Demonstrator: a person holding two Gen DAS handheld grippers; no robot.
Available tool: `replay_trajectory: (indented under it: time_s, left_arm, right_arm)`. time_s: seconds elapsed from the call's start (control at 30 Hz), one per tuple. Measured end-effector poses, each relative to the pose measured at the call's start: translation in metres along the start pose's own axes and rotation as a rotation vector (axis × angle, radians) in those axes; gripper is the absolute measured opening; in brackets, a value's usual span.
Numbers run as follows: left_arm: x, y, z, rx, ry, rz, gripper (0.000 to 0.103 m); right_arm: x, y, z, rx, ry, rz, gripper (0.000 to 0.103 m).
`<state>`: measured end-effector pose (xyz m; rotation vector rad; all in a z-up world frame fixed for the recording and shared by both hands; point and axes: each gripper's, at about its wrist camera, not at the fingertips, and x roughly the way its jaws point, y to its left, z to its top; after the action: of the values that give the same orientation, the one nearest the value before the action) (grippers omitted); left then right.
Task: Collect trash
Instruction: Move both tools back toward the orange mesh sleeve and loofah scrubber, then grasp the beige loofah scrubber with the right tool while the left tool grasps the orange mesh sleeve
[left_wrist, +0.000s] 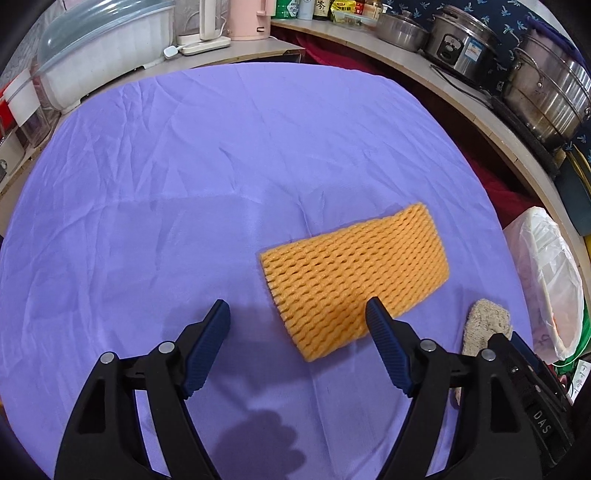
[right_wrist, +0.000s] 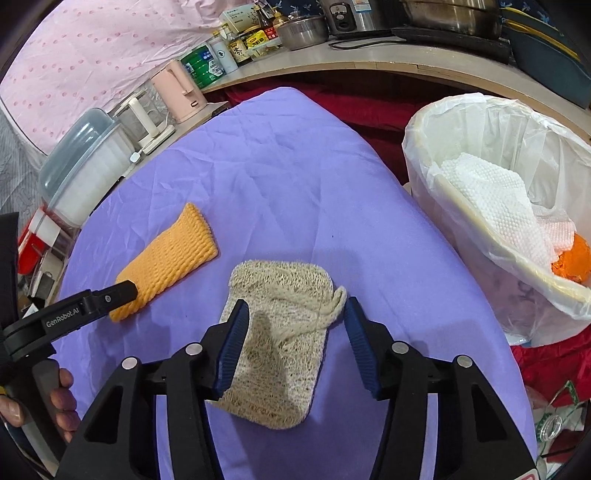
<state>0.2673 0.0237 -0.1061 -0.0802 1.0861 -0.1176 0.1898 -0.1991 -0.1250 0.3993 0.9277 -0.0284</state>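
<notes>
On the purple-clothed desk your orange foam net lay beside the loofah pad. Pots crowded the shelf. Bin held paper towel. Left gripper and right gripper fingers were apart, empty.

left gripper: "GenRobot.AI" | right gripper: "DAS"

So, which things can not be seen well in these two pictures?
- Loofah pad, left wrist view: mostly hidden behind the right gripper.
- Trash bin, right wrist view: deeper contents covered by paper towel; right side cut off.
- Bottle labels, right wrist view: too small to read.
</notes>
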Motion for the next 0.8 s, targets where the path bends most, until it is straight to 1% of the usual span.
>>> replay_trajectory:
  time_s: [0.1,0.17,0.27,0.33,0.37,0.4,0.43,0.5,0.53,0.57,0.63,0.8]
  left_arm:
    - [0.006,0.0,0.003,-0.006,-0.002,-0.004,0.075]
    - [0.008,0.0,0.006,-0.008,-0.007,-0.007,0.075]
    - [0.01,-0.004,0.009,-0.002,-0.009,-0.013,0.073]
    - [0.009,-0.005,0.01,-0.003,-0.01,-0.024,0.066]
    - [0.008,-0.007,0.01,0.0,-0.008,-0.031,0.059]
    - [0.008,-0.007,0.011,0.002,-0.006,-0.034,0.051]
    - [0.007,-0.009,0.011,0.006,-0.004,-0.041,0.046]
    - [0.005,-0.012,0.011,0.014,-0.007,-0.036,0.028]
    - [0.004,-0.013,0.011,0.02,-0.006,-0.042,0.021]
    - [0.003,-0.013,0.01,0.021,-0.004,-0.044,0.011]
    - [-0.002,-0.013,0.01,0.016,-0.005,-0.061,0.007]
    - [-0.018,-0.013,0.01,0.018,-0.024,-0.085,0.006]
  right_arm:
    - [0.003,-0.001,0.002,0.007,-0.004,0.002,0.036]
    - [0.006,-0.002,0.003,0.007,0.003,0.008,0.018]
    - [0.007,-0.001,0.005,0.003,0.008,0.021,0.013]
    - [0.006,0.001,0.004,-0.007,0.006,0.029,0.011]
    - [0.005,0.001,0.005,-0.011,0.004,0.03,0.01]
    - [0.003,0.002,0.005,-0.016,0.002,0.035,0.009]
    - [0.002,0.003,0.005,-0.02,-0.001,0.039,0.009]
    - [-0.002,0.005,0.006,-0.025,-0.009,0.044,0.008]
    - [-0.005,0.006,0.007,-0.027,-0.013,0.048,0.008]
    - [-0.007,0.007,0.007,-0.027,-0.017,0.05,0.008]
    - [-0.012,0.009,0.008,-0.03,-0.027,0.056,0.008]
    - [-0.029,0.014,0.011,-0.035,-0.061,0.065,0.006]
